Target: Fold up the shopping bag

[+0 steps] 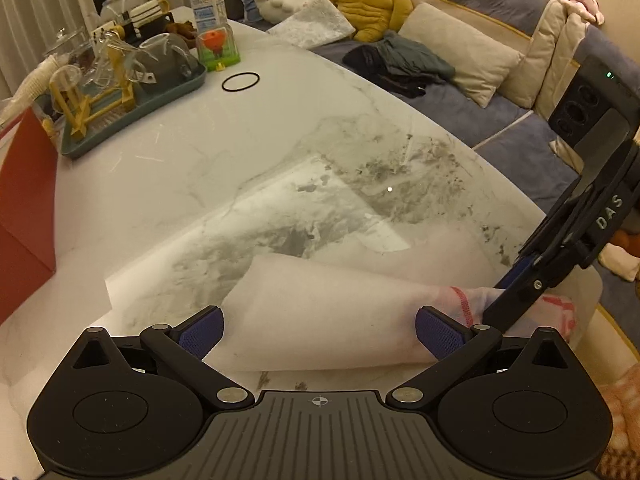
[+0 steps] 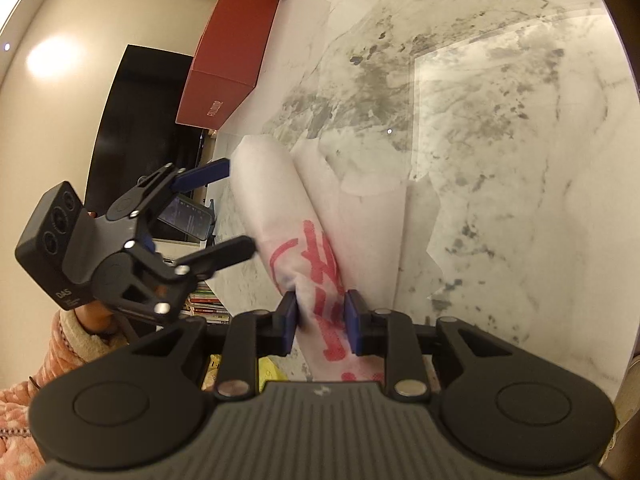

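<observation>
A thin translucent white shopping bag (image 1: 320,304) with red print lies on the marble table (image 1: 180,168), one part flat and the near part rolled into a loose tube. My left gripper (image 1: 320,332) is open, its blue pads (image 1: 202,330) standing wide on either side of the roll without pressing it. My right gripper (image 2: 322,318) is shut on the bunched red-printed end of the bag (image 2: 280,208). In the left wrist view the right gripper (image 1: 500,296) comes in from the right and pinches that same end. In the right wrist view the left gripper (image 2: 240,206) hangs open beside the roll.
A red box (image 1: 24,200) stands at the left. Behind it is a teal tray (image 1: 100,140) of glassware. A black ring (image 1: 240,81) and a juice carton (image 1: 208,8) sit further back. A sofa (image 1: 500,136) with cushions and plush toys runs along the table's right edge.
</observation>
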The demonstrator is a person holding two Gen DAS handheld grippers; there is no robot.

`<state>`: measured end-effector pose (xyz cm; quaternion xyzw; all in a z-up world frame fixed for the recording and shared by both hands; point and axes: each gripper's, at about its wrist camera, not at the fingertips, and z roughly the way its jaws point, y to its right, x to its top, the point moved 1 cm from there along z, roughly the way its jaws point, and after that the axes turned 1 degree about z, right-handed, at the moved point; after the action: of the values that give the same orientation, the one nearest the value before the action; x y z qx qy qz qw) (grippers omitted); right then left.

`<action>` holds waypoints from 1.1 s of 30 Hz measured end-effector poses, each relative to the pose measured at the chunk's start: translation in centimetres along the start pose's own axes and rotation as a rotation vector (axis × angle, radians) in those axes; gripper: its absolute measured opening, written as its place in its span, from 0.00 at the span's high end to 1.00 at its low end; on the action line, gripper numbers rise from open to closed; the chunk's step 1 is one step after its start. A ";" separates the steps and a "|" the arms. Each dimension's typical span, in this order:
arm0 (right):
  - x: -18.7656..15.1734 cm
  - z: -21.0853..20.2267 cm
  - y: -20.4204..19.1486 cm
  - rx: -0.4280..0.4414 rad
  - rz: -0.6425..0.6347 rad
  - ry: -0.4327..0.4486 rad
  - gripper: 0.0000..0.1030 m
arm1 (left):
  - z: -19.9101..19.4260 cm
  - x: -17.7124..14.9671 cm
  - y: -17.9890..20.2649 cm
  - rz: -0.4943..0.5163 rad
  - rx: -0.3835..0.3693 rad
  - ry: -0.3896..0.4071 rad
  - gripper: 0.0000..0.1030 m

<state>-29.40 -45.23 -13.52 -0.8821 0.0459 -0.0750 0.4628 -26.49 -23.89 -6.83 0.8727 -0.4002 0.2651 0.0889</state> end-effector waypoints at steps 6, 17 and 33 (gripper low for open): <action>0.1 -0.4 -0.9 -0.061 -0.044 -0.003 0.78 | 2.8 1.4 1.1 0.004 0.041 -0.040 0.00; -7.6 1.2 -14.4 -0.674 -1.109 0.116 0.60 | 4.6 0.9 1.1 -0.054 0.008 -0.048 0.00; -10.2 5.7 -12.5 -0.758 -1.318 -0.023 0.77 | 4.0 -0.1 0.4 -0.126 0.042 -0.060 0.00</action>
<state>-38.33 -32.02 -7.35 -0.8264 -0.4726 -0.3058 -0.0118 -25.26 -25.57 -10.26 0.9054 -0.3414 0.2412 0.0751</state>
